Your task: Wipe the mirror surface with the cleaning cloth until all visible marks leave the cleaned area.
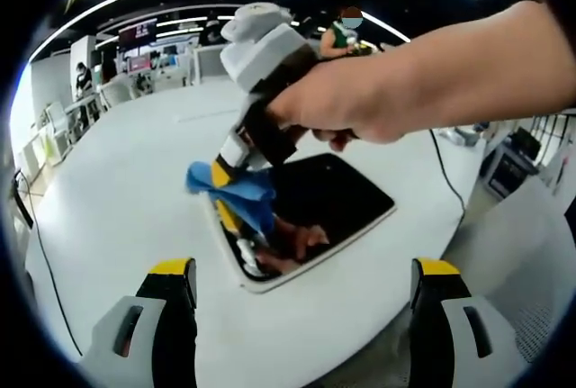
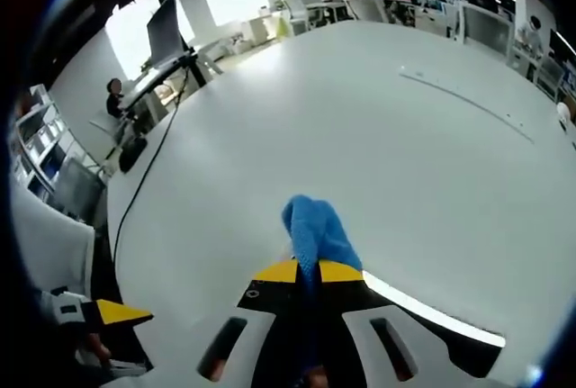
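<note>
A dark mirror (image 1: 337,194) with a white frame lies flat on the round white table (image 1: 126,190). In the left gripper view, a hand holds my right gripper (image 1: 229,181) over the mirror's left end, shut on the blue cleaning cloth (image 1: 241,194), which hangs at the frame. My left gripper (image 1: 304,271) stands open near the table's front edge, with nothing between its jaws. In the right gripper view, my right gripper (image 2: 310,271) pinches the cloth (image 2: 317,230), and the mirror's bright frame edge (image 2: 436,316) runs just right of it. My left gripper's yellow tip (image 2: 112,312) shows at the lower left.
A black cable (image 2: 144,181) runs over the table's left edge, and another cable (image 1: 445,172) trails off the far side. Desks, monitors and a seated person (image 2: 115,93) stand around the table. The wide tabletop (image 2: 378,118) stretches beyond the cloth.
</note>
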Available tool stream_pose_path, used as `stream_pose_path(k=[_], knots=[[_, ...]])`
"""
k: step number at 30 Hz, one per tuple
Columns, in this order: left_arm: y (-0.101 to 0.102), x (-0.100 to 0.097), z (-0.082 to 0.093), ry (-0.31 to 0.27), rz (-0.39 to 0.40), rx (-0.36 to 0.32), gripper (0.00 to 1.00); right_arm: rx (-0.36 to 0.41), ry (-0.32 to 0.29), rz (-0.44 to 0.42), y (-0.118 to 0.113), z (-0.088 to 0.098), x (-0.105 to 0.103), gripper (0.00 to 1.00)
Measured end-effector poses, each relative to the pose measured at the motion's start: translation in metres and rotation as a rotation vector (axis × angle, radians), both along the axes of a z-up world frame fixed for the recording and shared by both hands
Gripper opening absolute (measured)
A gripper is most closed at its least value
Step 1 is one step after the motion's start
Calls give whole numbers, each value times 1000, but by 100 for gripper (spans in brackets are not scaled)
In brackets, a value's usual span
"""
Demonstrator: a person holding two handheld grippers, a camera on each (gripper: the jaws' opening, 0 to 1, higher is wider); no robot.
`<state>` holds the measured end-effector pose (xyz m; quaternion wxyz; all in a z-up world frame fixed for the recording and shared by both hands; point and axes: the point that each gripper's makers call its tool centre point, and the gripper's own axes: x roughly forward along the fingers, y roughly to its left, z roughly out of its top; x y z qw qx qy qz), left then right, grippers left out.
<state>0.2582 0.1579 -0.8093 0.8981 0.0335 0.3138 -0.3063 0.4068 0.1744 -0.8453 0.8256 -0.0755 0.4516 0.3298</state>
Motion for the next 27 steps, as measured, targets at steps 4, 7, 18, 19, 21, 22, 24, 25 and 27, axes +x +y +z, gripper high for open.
stream_pose_path(k=[4, 7, 18, 19, 21, 22, 24, 25, 27], knots=[[0, 1, -1, 0, -2, 2, 100, 1, -1, 5, 0, -2, -2, 1], [0, 1, -1, 1, -3, 4, 100, 3, 0, 7, 0, -2, -5, 1], [0, 2, -2, 1, -2, 6, 100, 7, 4, 23, 0, -3, -21, 1], [0, 2, -2, 0, -2, 6, 100, 7, 4, 25, 1, -4, -21, 1], [0, 2, -2, -2, -3, 6, 100, 6, 7, 27, 1, -6, -21, 1], [0, 2, -2, -2, -5, 7, 100, 7, 8, 27, 1, -7, -21, 1], [0, 2, -2, -4, -7, 7, 100, 7, 11, 29, 1, -9, -22, 1], [0, 2, -2, -5, -7, 7, 100, 7, 12, 31, 2, -9, -23, 1], [0, 2, -1, -6, -6, 6, 100, 6, 14, 37, 1, -7, -28, 1]])
